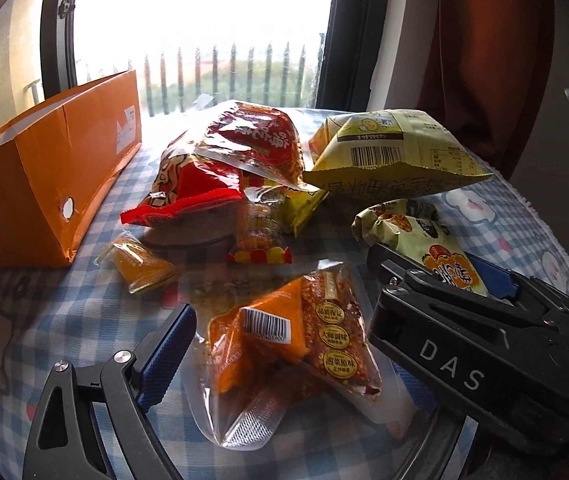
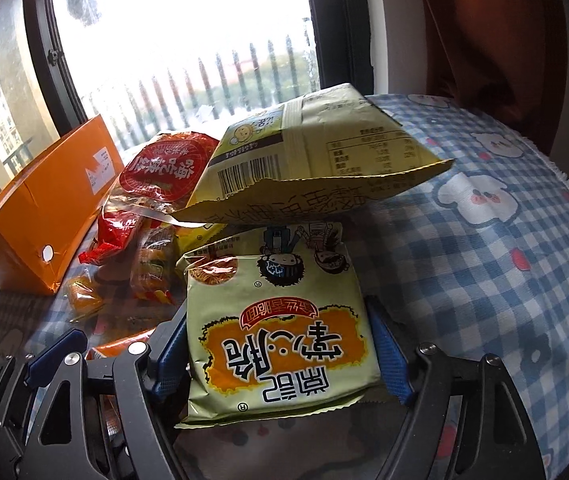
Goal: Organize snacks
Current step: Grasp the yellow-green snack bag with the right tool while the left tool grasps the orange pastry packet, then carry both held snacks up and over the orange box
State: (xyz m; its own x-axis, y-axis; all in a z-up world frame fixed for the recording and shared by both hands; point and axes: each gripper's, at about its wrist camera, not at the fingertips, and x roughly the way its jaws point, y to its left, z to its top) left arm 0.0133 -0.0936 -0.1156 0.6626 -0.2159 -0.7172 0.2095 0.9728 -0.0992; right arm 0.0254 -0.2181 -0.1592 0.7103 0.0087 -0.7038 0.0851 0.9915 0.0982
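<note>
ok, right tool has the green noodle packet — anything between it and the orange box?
Yes. The right tool grips the green noodle packet; the orange box sits far left. Between them lies the snack pile: the red bag, small orange packets, and the big yellow bag just ahead. Lifting over looks safest.

Daylight poured through the overexposed window (image 1: 204, 12), blowing out the sky and backlighting the snack pile (image 1: 244, 168), whose near sides fell in shadow. Fisheye distortion curved the window frame; dark vignetting ringed both views.
</note>
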